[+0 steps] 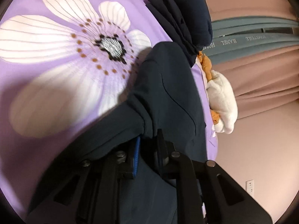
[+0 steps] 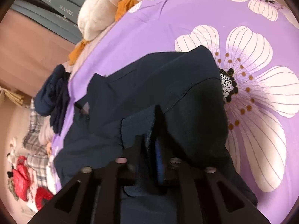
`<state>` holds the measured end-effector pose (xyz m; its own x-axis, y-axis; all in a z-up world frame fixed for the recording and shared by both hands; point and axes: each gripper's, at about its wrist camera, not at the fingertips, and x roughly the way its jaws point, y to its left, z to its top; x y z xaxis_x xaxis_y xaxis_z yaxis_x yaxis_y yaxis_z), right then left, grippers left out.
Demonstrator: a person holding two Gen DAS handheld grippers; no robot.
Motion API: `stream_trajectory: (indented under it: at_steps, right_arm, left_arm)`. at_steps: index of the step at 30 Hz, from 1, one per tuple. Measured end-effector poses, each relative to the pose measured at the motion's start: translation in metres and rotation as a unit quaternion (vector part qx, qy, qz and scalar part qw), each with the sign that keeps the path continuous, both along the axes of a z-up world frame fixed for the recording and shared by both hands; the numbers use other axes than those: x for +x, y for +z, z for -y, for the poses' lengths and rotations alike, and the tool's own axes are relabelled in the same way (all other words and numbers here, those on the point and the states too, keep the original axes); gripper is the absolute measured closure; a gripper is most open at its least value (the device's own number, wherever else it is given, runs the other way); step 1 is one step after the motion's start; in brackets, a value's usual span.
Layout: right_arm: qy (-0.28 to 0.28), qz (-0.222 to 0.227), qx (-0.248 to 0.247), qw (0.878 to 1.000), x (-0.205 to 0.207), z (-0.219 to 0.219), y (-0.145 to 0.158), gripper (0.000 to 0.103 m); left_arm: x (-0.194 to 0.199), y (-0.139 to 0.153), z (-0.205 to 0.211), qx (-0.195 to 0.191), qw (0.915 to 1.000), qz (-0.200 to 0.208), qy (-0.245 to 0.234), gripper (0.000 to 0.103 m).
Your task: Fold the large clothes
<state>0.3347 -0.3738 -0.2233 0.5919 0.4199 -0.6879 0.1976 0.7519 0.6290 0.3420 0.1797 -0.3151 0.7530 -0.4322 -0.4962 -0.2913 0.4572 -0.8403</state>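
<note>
A large dark navy garment [image 1: 164, 85] lies on a purple bedsheet with big white flowers [image 1: 56, 56]. My left gripper [image 1: 147, 141] is shut on a bunched fold of this garment, which drapes over the jaws and hides the fingertips. In the right wrist view the same garment [image 2: 149, 85] spreads across the sheet [image 2: 252, 37]. My right gripper [image 2: 151, 130] is shut on a ribbed edge of the garment, lifted off the bed.
A folded navy pile [image 1: 186, 15] sits at the bed's edge, also seen in the right view [image 2: 54, 95]. A white plush toy with orange trim [image 1: 222, 100] lies near the edge. Plaid and red items [image 2: 31, 158] lie beyond the bed.
</note>
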Motion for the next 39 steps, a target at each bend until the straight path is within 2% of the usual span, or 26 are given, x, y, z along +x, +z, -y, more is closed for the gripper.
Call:
stream_trajectory:
  at_steps: [2, 7, 8, 9, 10, 14, 17, 18, 20, 21, 23, 26, 28, 30, 33, 35, 37, 38, 39]
  right_arm:
    - [0.016, 0.005, 0.022, 1.0, -0.005, -0.002, -0.002, 0.055]
    - [0.054, 0.0, -0.034, 0.998, -0.002, -0.028, -0.009, 0.055]
    - [0.058, 0.003, -0.046, 0.997, -0.001, -0.034, -0.008, 0.065]
    - [0.061, 0.004, -0.05, 0.997, 0.0, -0.036, -0.007, 0.092]
    - [0.065, 0.006, -0.046, 0.997, 0.001, -0.04, -0.003, 0.094]
    - [0.083, 0.044, 0.0, 0.996, -0.011, -0.049, 0.025, 0.096]
    - [0.087, 0.057, 0.004, 0.995, -0.026, -0.056, 0.038, 0.096]
    - [0.084, 0.052, -0.006, 0.995, -0.027, -0.055, 0.036, 0.096]
    - [0.056, 0.02, -0.068, 0.996, -0.019, -0.046, 0.02, 0.096]
    - [0.041, -0.005, -0.075, 0.996, -0.012, -0.039, 0.007, 0.096]
    - [0.033, -0.038, -0.048, 0.998, -0.006, -0.026, -0.015, 0.096]
    - [0.031, -0.02, -0.06, 0.998, -0.009, -0.026, -0.013, 0.096]
    - [0.034, -0.027, -0.071, 0.997, -0.011, -0.027, -0.008, 0.096]
    - [0.02, -0.02, -0.101, 0.995, -0.015, -0.026, 0.004, 0.089]
    - [0.02, 0.024, -0.188, 0.982, -0.02, -0.045, 0.032, 0.086]
    - [0.083, 0.065, -0.182, 0.978, -0.017, -0.076, 0.047, 0.085]
    - [0.165, 0.094, -0.158, 0.969, -0.012, -0.12, 0.057, 0.071]
    - [0.204, 0.106, -0.146, 0.962, -0.007, -0.147, 0.062, 0.057]
    - [0.238, 0.117, -0.138, 0.954, -0.001, -0.174, 0.066, 0.054]
  left_arm:
    - [-0.003, 0.006, -0.004, 0.009, 0.9999, 0.01, -0.002, 0.088]
    - [-0.008, 0.01, -0.015, 0.017, 0.9997, 0.016, 0.0, 0.09]
    - [-0.009, 0.013, -0.019, 0.028, 0.9994, 0.017, 0.004, 0.09]
    - [-0.006, 0.015, -0.02, 0.035, 0.9992, 0.015, 0.009, 0.09]
    - [-0.005, 0.016, -0.024, 0.036, 0.9992, 0.013, 0.008, 0.09]
    - [0.002, 0.025, -0.034, 0.075, 0.9971, -0.001, -0.007, 0.092]
    - [0.0, 0.016, -0.039, 0.078, 0.9966, -0.018, -0.018, 0.093]
    - [0.0, 0.013, -0.04, 0.071, 0.9968, -0.024, -0.027, 0.092]
    - [-0.006, 0.008, -0.04, 0.063, 0.9965, -0.036, -0.043, 0.087]
    - [-0.01, 0.008, -0.04, 0.065, 0.996, -0.04, -0.046, 0.09]
    - [-0.017, 0.008, -0.046, 0.072, 0.9955, -0.045, -0.041, 0.09]
    - [-0.025, 0.011, -0.06, 0.078, 0.9951, -0.051, -0.034, 0.09]
    - [-0.029, 0.019, -0.068, 0.094, 0.9937, -0.051, -0.035, 0.09]
    - [-0.03, 0.03, -0.069, 0.101, 0.9929, -0.038, -0.049, 0.087]
    - [-0.027, 0.045, -0.059, 0.117, 0.9897, -0.013, -0.081, 0.079]
    - [-0.022, 0.052, -0.047, 0.131, 0.9857, 0.003, -0.106, 0.079]
    - [-0.013, 0.054, -0.034, 0.152, 0.9801, 0.011, -0.127, 0.079]
    - [-0.009, 0.053, -0.026, 0.164, 0.9768, 0.011, -0.138, 0.079]
    - [-0.006, 0.052, -0.02, 0.171, 0.9744, 0.011, -0.146, 0.079]
